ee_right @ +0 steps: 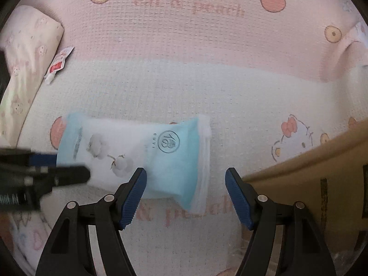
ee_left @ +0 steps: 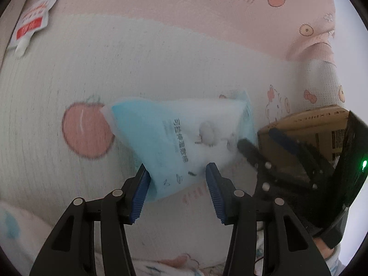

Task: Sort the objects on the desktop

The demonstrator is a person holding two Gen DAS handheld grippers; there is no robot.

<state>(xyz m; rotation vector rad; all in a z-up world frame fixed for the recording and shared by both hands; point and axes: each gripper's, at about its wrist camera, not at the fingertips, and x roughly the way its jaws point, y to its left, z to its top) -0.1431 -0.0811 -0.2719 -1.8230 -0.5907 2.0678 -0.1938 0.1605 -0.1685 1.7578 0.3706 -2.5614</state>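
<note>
Below, the blue packet (ee_left: 184, 142) lies between both spread grippers (ee_left: 178, 179) (ee_right: 185, 184), unheld.

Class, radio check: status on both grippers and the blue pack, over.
Left gripper open, right gripper open, both over blue pack. Pack flat on blanket, ungripped. Cardboard box close right.

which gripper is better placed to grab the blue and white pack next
Left, probably. The left gripper already has the pack's near corner lying between its open jaws. The right gripper is open too, but only its left finger overlaps the pack; most of its gap is over bare blanket.
</note>
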